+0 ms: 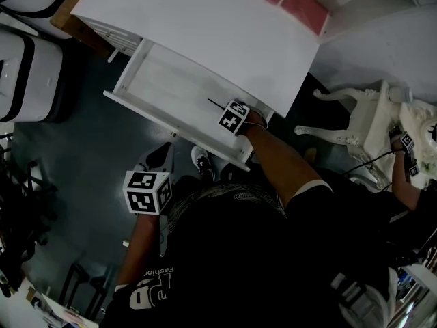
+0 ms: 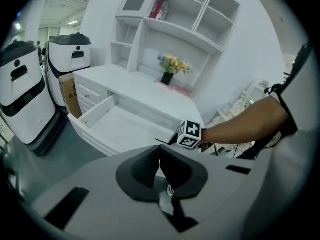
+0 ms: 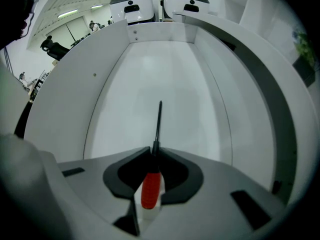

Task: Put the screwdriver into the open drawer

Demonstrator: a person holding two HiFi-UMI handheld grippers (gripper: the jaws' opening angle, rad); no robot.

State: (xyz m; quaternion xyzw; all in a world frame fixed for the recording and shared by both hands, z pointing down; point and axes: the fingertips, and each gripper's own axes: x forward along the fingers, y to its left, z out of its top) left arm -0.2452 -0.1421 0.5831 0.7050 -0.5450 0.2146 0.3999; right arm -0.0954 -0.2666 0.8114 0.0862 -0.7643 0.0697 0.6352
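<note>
Screwdriver (image 3: pixel 151 184) sits clenched in my right hand-held gripper (image 3: pixel 154 151), red handle between the jaws. Its dark shaft points along the white floor of the open drawer (image 1: pixel 164 74) from its right end. My left hand-held gripper (image 2: pixel 160 156) is closed on nothing, apart from the drawer's front edge.

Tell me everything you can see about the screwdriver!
The screwdriver has a red handle that looks like plastic and a thin, dark, straight shaft that looks like metal. The right gripper holds it, with the jaws closed where the handle meets the shaft. The shaft sticks out past the jaws into the open white drawer, over its bare floor. Whether the tip touches the floor cannot be told.
</note>
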